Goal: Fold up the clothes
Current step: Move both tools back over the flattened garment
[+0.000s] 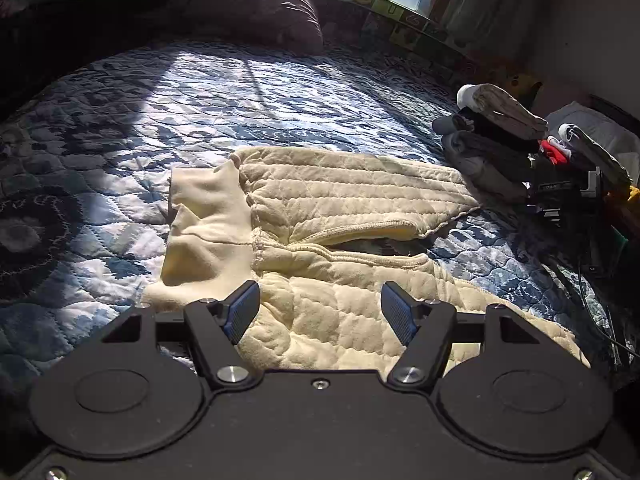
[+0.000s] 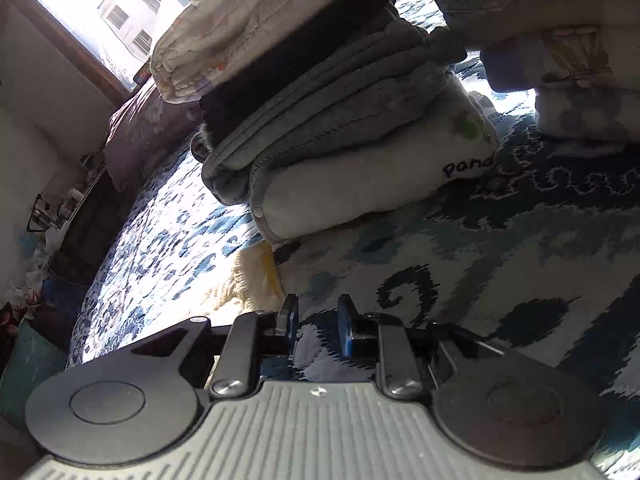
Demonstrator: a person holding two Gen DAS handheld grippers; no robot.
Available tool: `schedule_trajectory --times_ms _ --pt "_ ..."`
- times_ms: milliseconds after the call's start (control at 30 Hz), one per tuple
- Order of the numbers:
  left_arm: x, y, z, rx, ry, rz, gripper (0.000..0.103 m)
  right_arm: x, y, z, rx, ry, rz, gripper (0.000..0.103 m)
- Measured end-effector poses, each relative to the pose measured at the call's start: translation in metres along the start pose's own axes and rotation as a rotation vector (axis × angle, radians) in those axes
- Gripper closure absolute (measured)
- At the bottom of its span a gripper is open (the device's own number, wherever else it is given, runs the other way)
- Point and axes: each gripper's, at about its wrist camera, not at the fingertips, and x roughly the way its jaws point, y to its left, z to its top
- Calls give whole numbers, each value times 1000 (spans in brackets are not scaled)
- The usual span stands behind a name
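Open left claw (image 1: 319, 312) over cream garment (image 1: 320, 216)

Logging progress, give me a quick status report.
Left gripper open over cream quilted pants. Right gripper open, empty, beside folded stack. Nothing blocking.

Cream quilted trousers (image 1: 340, 216) lie flat on the blue patterned bedspread (image 1: 168, 112), w/ plain waistband at left, legs running right & slightly apart. Stack of folded clothes (image 2: 320, 92) sits near the leg ends: grey, black, white items.
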Motion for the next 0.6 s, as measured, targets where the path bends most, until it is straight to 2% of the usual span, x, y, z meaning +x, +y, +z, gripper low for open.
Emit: schedule_trajectory --times_ms 167,267,333,433,600 --pt "-18 -3 -8 49 -23 42 35 -96 7 22 -304 -55 -113 63" --pt "-29 1 -13 81 -44 99 35 -156 18 13 -576 -77 -218 60" --pt "-38 4 -16 104 -68 134 35 -183 24 -8 -730 -83 -254 56" --pt "-44 8 -21 155 -95 180 35 -214 35 -50 -945 -78 -275 55" --pt "-44 4 -35 305 -99 239 35 -224 54 -157 -1261 -12 -252 54"
